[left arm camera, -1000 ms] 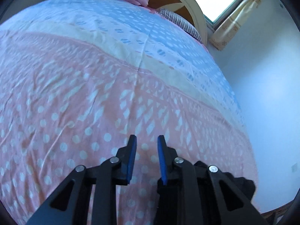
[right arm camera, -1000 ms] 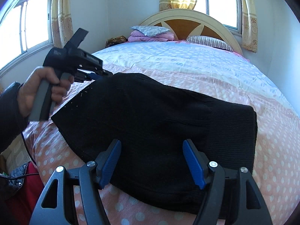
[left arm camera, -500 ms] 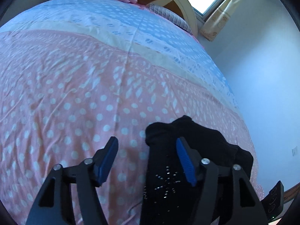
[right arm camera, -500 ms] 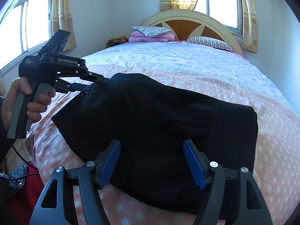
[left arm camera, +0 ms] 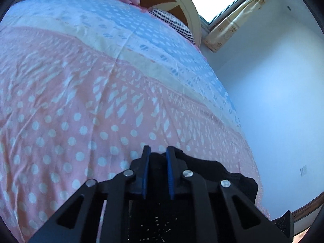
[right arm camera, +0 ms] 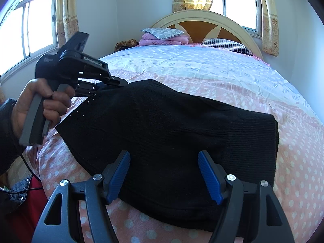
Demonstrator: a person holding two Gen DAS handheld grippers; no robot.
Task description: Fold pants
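and here we are with the black pants (right arm camera: pixel 172 137) lying across the foot of the bed (right arm camera: pixel 202 66), already doubled into a thick slab, ribbed waistband off to the right side of the right wrist view. our left tongs (left arm camera: pixel 158 162) have just been closing, and now they stand nearly together with a bunch of black knit caught between the blue pads, pinched at the far left corner of the garment. the right tongs (right arm camera: pixel 164 174) hang wide open just above the near edge, the cloth showing between the pads but nothing pressed, nothing gripped.

so how do we make this fold clean? we judge the left corner should be lifted only enough to clear the quilt, then carried over toward the waistband in one smooth arc, keeping the edge taut so it doesn't sag into a roll. the right tongs could take the near corner to match, or the layers will skew.

the fabric looks like a heavy, soft knit, matte, with fine ribbing at the band and tiny sparkling studs near the pinched corner. it will drape and slump, not crease sharply. the quilt beneath is smooth cotton, pink with white dots, lightly wrinkled; it may drag along if we scrape it.
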